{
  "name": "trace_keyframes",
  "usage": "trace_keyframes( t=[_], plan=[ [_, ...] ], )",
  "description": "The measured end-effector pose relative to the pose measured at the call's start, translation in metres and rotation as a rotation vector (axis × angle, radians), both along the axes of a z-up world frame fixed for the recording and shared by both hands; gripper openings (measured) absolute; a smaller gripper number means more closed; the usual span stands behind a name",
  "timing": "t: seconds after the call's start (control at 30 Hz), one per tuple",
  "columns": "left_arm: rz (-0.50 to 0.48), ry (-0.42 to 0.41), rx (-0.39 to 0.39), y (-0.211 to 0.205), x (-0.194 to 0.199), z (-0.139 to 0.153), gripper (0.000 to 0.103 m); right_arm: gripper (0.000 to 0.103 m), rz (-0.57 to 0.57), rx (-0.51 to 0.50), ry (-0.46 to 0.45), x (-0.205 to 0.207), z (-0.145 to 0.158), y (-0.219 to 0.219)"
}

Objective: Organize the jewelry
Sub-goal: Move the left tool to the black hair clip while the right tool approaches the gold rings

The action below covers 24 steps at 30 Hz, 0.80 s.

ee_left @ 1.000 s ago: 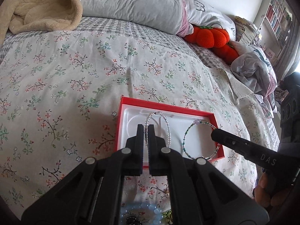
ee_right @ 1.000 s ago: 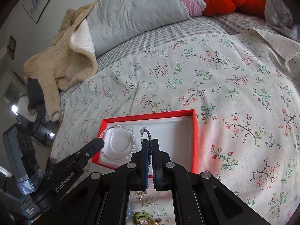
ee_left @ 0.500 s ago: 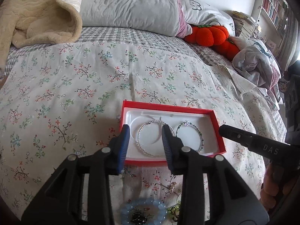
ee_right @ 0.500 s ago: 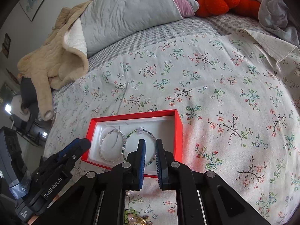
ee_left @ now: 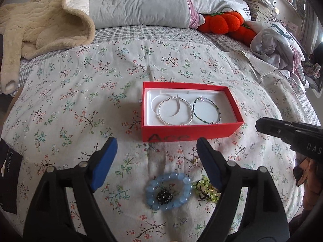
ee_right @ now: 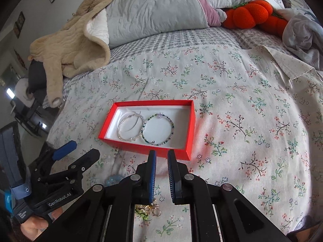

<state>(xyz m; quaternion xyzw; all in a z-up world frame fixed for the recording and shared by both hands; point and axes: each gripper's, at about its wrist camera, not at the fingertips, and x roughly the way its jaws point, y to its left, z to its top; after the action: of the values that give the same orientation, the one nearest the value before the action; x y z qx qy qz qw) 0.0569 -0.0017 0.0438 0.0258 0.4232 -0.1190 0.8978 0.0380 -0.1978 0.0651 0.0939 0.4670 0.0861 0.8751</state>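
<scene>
The left hand-held gripper [ee_left: 155, 157] is seen with jaws opening wide and nothing between them; the right hand-held gripper [ee_right: 160, 173] is parted only narrowly, also empty. Two bracelets [ee_left: 174, 112] have been laid in the red box [ee_left: 191, 134] on the bed [ee_left: 80, 92]. A blue bead bracelet [ee_left: 168, 190] and green piece [ee_left: 205, 189] remain outside. "GenRobot.AI", "DAS" and possibly "Ace" can be read.
</scene>
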Motion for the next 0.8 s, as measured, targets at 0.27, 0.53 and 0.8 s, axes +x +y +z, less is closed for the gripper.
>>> trace_keyframes(
  t=[0.27, 0.53, 0.8],
  plan=[
    [-0.026, 0.060, 0.008, 0.020, -0.021, -0.015, 0.084, 0.072, 0.110, -0.080, 0.022, -0.030, -0.020, 0.024],
    [-0.060, 0.072, 0.018, 0.038, -0.038, -0.038, 0.084, 0.075, 0.153, -0.144, 0.020, -0.055, -0.050, 0.033],
    [-0.198, 0.043, 0.024, 0.038, -0.054, -0.055, 0.084, 0.075, 0.202, -0.212, 0.027, -0.069, -0.066, 0.034]
  ],
)
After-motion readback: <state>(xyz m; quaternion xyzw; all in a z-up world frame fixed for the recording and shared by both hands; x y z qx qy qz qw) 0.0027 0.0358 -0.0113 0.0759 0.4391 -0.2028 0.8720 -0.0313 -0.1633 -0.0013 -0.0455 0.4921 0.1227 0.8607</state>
